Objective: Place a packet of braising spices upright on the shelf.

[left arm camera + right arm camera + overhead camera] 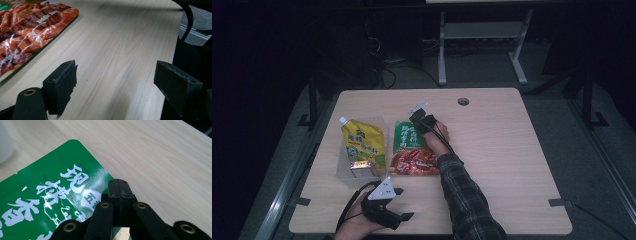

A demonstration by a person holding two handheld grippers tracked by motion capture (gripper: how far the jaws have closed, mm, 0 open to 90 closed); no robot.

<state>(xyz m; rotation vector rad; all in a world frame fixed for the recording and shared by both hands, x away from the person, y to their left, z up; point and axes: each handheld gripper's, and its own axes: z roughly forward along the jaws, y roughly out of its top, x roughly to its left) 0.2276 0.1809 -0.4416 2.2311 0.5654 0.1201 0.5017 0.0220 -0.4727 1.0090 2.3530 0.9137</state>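
Observation:
A flat pouch point(412, 150), green at its far end and red with a food picture at its near end, lies in the middle of the wooden table point(502, 150). My right gripper point(422, 120) is shut, jaws pressed together with nothing visible between them; its tips point(118, 187) rest at the right edge of the pouch's green end point(50, 195). My left gripper point(403, 203) hovers open near the table's front edge, its pads point(62, 85) wide apart over bare wood. The pouch's red end point(27, 32) lies ahead and to the left of it.
A clear plastic container point(343, 172) left of the pouch holds a yellow spouted pouch point(362, 140) and a small box point(360, 169). A round cable hole point(463, 101) sits near the table's far edge. A sleeved forearm point(467, 195) crosses the table's front middle.

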